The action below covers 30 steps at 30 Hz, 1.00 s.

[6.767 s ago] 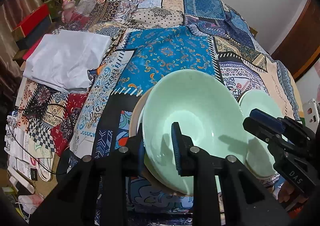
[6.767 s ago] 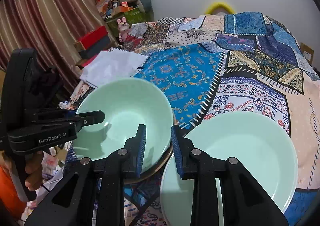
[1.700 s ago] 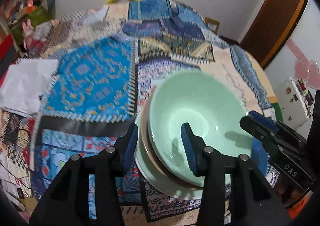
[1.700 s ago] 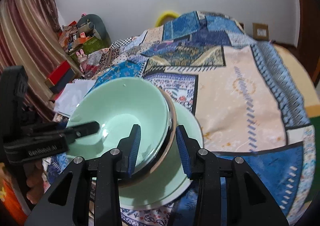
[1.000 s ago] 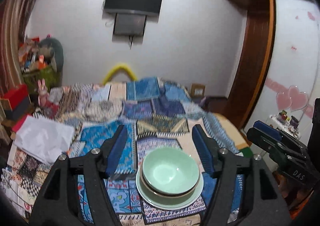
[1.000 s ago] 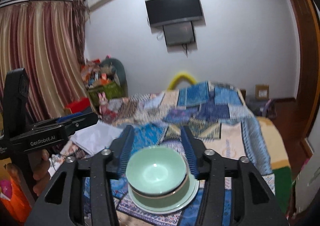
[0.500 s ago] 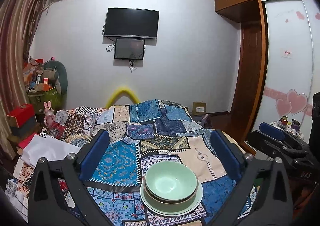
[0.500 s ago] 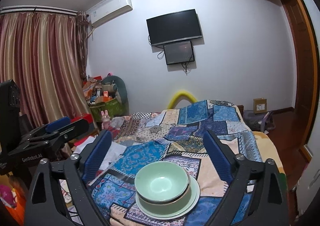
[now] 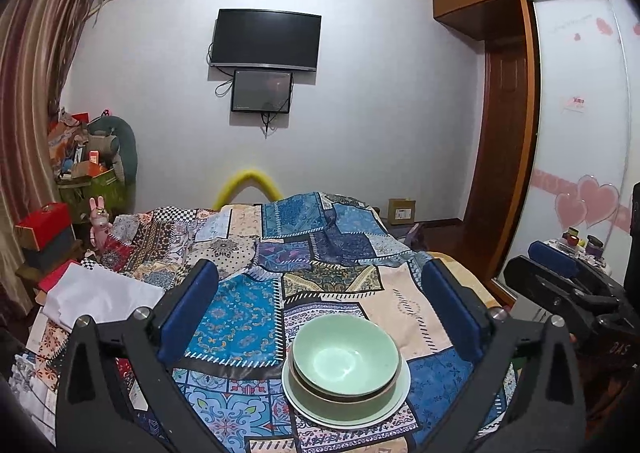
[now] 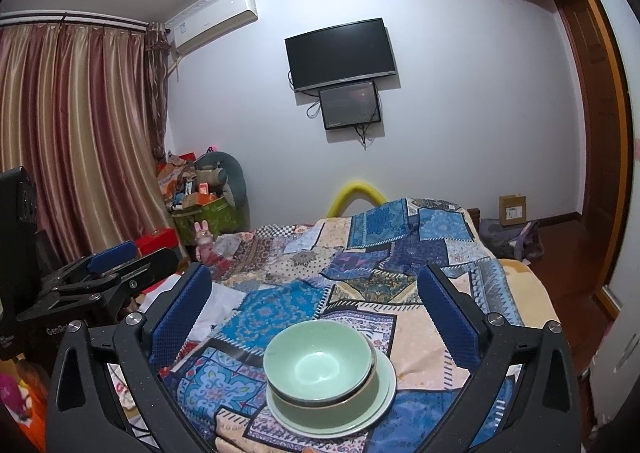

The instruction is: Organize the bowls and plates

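I hold both tools high above the bed, and both look down on the same stack. In the left wrist view the left gripper (image 9: 320, 317) has its jaws spread as wide as they go, and nothing is between them. In the right wrist view the right gripper (image 10: 314, 313) is also fully spread and holds nothing.

The stack sits on the patchwork quilt (image 9: 240, 309), in the lower centre of both frames. On top is a pale green bowl (image 9: 346, 363). It is nested in a second bowl with a brownish rim (image 9: 340, 399), and both rest on a pale green plate (image 9: 394, 399). The plate lies flat and the bowls stand upright with the mouths up.

The relation that matters: the stack lies below and ahead of both tools, well apart from the fingertips. In the left view it sits a little right of the middle line between the fingers. In the right view it is almost on that line. So I judge the right tool is better lined up with it, though neither is clearly nearer. The stack is round, so it has no long axis to match.

I judge the organizing is finished or almost finished, because I see no other dish on the quilt. A white folded cloth (image 9: 100, 295) lies at the left of the frame, well apart from the stack.
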### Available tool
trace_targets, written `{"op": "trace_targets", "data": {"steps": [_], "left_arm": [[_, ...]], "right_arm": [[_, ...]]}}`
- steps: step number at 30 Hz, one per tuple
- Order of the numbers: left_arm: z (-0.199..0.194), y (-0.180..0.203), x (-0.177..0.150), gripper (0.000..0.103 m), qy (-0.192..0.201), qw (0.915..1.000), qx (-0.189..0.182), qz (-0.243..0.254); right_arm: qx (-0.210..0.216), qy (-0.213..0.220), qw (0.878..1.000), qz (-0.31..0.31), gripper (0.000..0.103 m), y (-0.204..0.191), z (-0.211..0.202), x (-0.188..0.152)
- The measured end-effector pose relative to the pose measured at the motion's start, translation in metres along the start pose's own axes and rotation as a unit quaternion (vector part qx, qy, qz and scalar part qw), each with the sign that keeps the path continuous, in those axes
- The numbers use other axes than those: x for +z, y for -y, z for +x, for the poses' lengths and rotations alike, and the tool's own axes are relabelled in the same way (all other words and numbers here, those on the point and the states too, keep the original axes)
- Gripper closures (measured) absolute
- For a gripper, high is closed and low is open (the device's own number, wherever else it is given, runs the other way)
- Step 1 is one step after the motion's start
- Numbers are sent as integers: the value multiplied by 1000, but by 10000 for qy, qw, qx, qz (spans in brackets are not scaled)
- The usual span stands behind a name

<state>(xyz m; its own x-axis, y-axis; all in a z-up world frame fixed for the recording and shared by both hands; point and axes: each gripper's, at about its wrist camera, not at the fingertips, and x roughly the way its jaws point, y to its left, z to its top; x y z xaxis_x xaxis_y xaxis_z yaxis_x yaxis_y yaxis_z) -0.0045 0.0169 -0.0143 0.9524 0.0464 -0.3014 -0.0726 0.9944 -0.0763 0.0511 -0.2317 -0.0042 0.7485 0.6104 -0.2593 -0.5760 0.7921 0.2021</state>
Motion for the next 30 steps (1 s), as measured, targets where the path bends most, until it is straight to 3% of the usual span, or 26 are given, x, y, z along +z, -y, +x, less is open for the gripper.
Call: {"op": "trace_targets", "data": {"steps": [30], "left_arm": [[6,-1,-3,0,-72,10000,-29,-24]], "right_arm": [[-9,-23,10000,24,0,-1,0,0]]}}
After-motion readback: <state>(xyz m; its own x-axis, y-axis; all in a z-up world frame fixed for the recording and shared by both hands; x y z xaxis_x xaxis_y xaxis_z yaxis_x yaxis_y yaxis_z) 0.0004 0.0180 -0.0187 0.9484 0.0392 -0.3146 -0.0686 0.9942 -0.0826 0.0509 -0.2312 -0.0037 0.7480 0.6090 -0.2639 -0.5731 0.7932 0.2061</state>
